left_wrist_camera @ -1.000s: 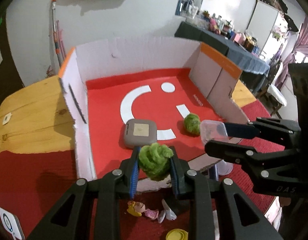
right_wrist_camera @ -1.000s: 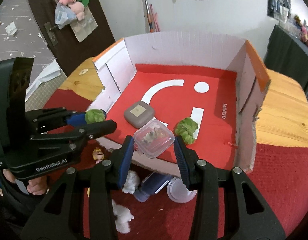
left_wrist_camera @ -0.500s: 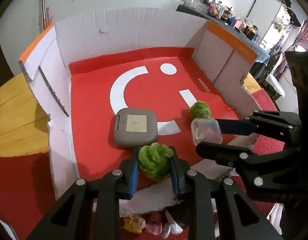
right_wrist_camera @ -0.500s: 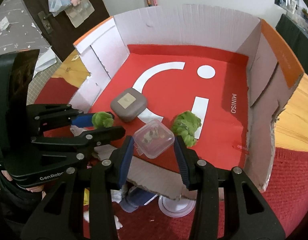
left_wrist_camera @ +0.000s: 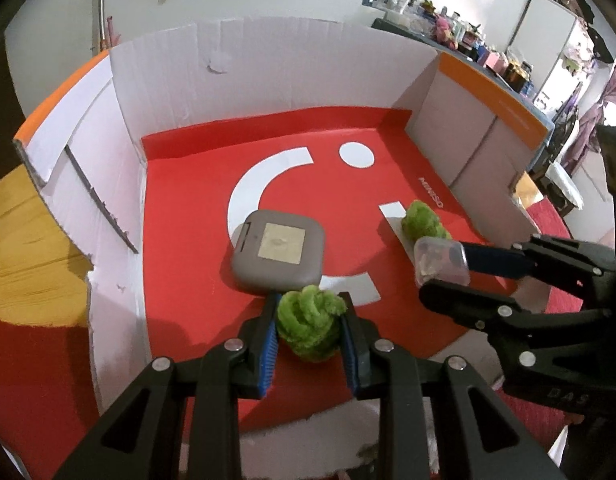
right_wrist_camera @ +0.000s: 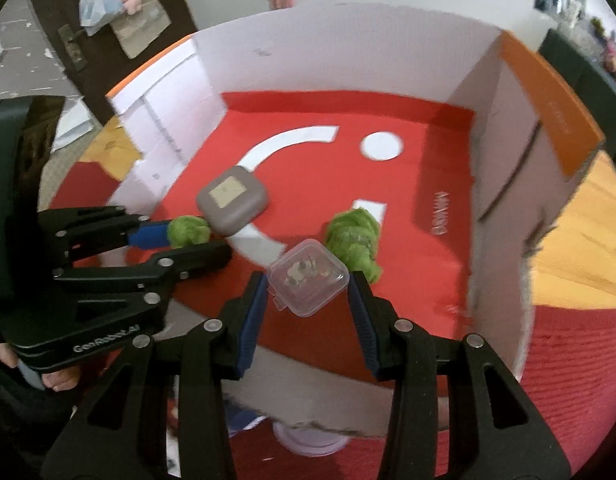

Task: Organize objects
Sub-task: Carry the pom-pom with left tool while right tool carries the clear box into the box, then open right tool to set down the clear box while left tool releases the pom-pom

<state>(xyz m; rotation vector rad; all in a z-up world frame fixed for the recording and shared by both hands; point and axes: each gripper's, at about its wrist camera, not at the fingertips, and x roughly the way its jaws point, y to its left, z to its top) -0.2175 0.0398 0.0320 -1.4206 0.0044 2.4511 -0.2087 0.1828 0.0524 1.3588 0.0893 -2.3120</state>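
Wooden table [left_wrist_camera: 24, 248], part covered by red cloth [right_wrist_camera: 568, 360]. On it a big open cardboard box [left_wrist_camera: 268, 80]: white inner walls, orange top edges, red floor with white arc, dot and bar print. Both grippers reach in over the near wall, pointed steeply down.

Left gripper [left_wrist_camera: 310, 332]: blue pads clamped on a green fuzzy ball [left_wrist_camera: 310, 330], squeezed from both sides. Ball sits low over the red floor; cannot tell if it touches. Just ahead of the left fingertips, a grey rounded-square case [left_wrist_camera: 278, 254] with a pale square label on top lies flat on the floor, overlapping the white arc. From the right wrist view the held ball is right beside the case's near-left corner; touching or not, unclear.

Right gripper [right_wrist_camera: 308, 290]: jaws closed on a small clear plastic box [right_wrist_camera: 308, 284] with hinged lid, small bits inside, too small to identify. Box is turned corner-forward between the pads. In the left wrist view the right gripper comes in from the right, same clear box at its tips.

Second green fuzzy ball [right_wrist_camera: 354, 240] lies loose on the floor just beyond and slightly right of the right fingertips, by the white bar, close behind the clear box.

Below the box's near wall, outside: a clear round lid-like thing, partly hidden. A person's fingers [right_wrist_camera: 56, 380] show under the left gripper body. Background: dark door, cluttered counter, blurred.
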